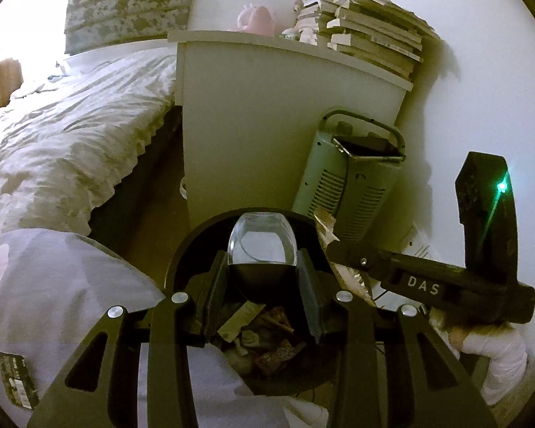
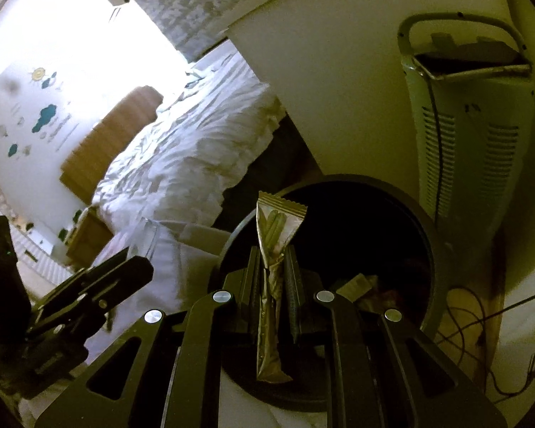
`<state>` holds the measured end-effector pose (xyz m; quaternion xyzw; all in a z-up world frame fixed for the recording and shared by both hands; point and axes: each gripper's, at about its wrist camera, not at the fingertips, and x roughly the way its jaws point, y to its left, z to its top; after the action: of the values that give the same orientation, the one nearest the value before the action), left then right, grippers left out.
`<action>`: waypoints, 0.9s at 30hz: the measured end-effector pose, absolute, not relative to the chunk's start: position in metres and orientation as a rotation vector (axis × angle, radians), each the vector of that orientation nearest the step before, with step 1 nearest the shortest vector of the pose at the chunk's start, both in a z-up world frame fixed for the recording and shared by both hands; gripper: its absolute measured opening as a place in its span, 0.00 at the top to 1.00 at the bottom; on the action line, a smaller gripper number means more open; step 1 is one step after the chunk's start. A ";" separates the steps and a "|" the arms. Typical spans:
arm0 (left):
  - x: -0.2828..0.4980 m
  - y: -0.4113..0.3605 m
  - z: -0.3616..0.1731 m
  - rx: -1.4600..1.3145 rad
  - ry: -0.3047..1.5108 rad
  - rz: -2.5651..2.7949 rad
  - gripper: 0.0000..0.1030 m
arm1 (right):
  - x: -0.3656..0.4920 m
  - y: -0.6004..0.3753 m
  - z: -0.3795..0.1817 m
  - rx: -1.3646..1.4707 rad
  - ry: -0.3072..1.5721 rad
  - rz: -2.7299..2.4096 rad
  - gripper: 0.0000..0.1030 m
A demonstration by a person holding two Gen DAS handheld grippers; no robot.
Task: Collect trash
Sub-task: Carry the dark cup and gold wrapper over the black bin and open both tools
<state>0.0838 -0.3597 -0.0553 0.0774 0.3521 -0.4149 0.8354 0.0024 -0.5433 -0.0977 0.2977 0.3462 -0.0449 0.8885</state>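
Observation:
In the left wrist view my left gripper (image 1: 263,262) is shut on a clear plastic cup (image 1: 262,239), held over the black round bin (image 1: 196,235). Paper scraps and wrappers (image 1: 260,335) lie inside the bin. My right gripper (image 2: 273,260) is shut on a long foil snack wrapper (image 2: 280,221) that stands upright between its fingers, above the bin's open mouth (image 2: 424,235). Seen from the left wrist, the right gripper (image 1: 339,246) reaches in from the right with the wrapper (image 1: 324,224) at the bin's rim. In the right wrist view the left gripper (image 2: 139,260) and the cup (image 2: 148,239) show at lower left.
A white bedside cabinet (image 1: 267,125) with stacked books (image 1: 371,35) stands right behind the bin. A pale tower heater (image 1: 349,185) leans beside it. The bed (image 1: 71,135) lies to the left, a pillow (image 1: 53,285) next to the bin. Cables (image 2: 474,321) lie on the floor at right.

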 end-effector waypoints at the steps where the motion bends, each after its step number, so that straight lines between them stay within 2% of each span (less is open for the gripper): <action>1: 0.084 -0.361 -0.056 0.165 0.746 -0.879 0.63 | 0.002 -0.545 -0.100 0.620 0.721 -0.097 0.86; 3: 0.083 -0.364 -0.056 0.173 0.746 -0.880 0.62 | 0.002 -0.546 -0.102 0.621 0.726 -0.106 0.86; 4: 0.083 -0.365 -0.056 0.180 0.745 -0.878 0.62 | 0.002 -0.547 -0.104 0.623 0.729 -0.115 0.82; 5: 0.083 -0.365 -0.055 0.183 0.741 -0.873 0.61 | 0.002 -0.549 -0.105 0.627 0.731 -0.120 0.77; 7: 0.081 -0.367 -0.053 0.185 0.737 -0.868 0.58 | -0.001 -0.551 -0.106 0.643 0.724 -0.133 0.53; 8: 0.080 -0.366 -0.052 0.183 0.735 -0.867 0.54 | -0.002 -0.552 -0.106 0.649 0.720 -0.137 0.50; 9: 0.079 -0.365 -0.051 0.180 0.727 -0.863 0.45 | -0.004 -0.553 -0.105 0.652 0.719 -0.139 0.49; 11: 0.076 -0.363 -0.047 0.178 0.704 -0.852 0.37 | -0.006 -0.552 -0.105 0.651 0.720 -0.144 0.49; 21: 0.074 -0.330 -0.035 0.148 0.690 -0.813 0.37 | -0.004 -0.533 -0.098 0.625 0.725 -0.115 0.49; 23: 0.074 -0.318 -0.034 0.135 0.692 -0.795 0.33 | -0.001 -0.523 -0.095 0.612 0.724 -0.096 0.39; 24: 0.073 -0.311 -0.034 0.129 0.691 -0.782 0.27 | 0.000 -0.518 -0.093 0.610 0.722 -0.086 0.34; 27: 0.071 -0.285 -0.033 0.114 0.687 -0.740 0.26 | 0.007 -0.500 -0.088 0.588 0.726 -0.045 0.34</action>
<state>0.0713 -0.2846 -0.0333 0.0546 0.3291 -0.3541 0.8737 0.0068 -0.5001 -0.0876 0.2832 0.3497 -0.0215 0.8928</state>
